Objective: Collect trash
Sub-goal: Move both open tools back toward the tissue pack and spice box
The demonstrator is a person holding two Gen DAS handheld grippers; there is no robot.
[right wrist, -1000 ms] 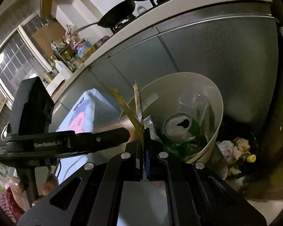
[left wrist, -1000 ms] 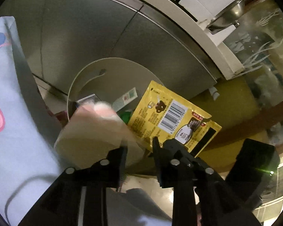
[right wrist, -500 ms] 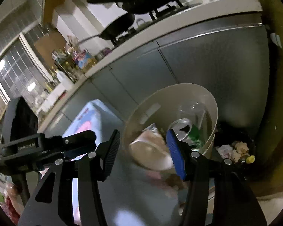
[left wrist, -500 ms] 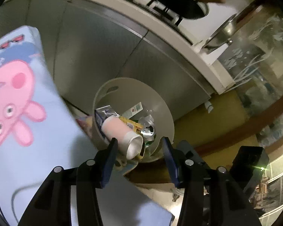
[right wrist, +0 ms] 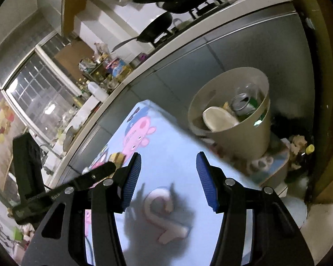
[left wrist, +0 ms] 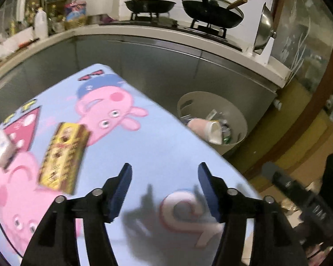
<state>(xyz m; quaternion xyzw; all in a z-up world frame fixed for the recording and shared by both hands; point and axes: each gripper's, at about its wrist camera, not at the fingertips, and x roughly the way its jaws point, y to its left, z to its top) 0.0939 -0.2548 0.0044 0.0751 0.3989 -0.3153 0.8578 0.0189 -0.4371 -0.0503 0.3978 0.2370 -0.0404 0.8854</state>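
Since earlier frame, cup and yellow packet left our fingers; paper cup (right wrist: pixel 219 120) now lies in bin (right wrist: pixel 248 146). Left gripper (left wrist: pixel 164 187) empty, fingers widening; right gripper (right wrist: pixel 168 178) empty, fairly wide. Remaining yellow packet (left wrist: pixel 63 156) flat on desk (left wrist: pixel 166 146); we risk fingers skidding over it.

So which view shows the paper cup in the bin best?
The right wrist view: the paper cup faces the camera, mouth open, inside the bin. The left wrist view shows it smaller, lying sideways.

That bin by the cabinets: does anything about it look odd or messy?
The beige bin is heaped full: a paper cup lies tipped on top beside a can. Crumpled litter sits on the floor beside it.
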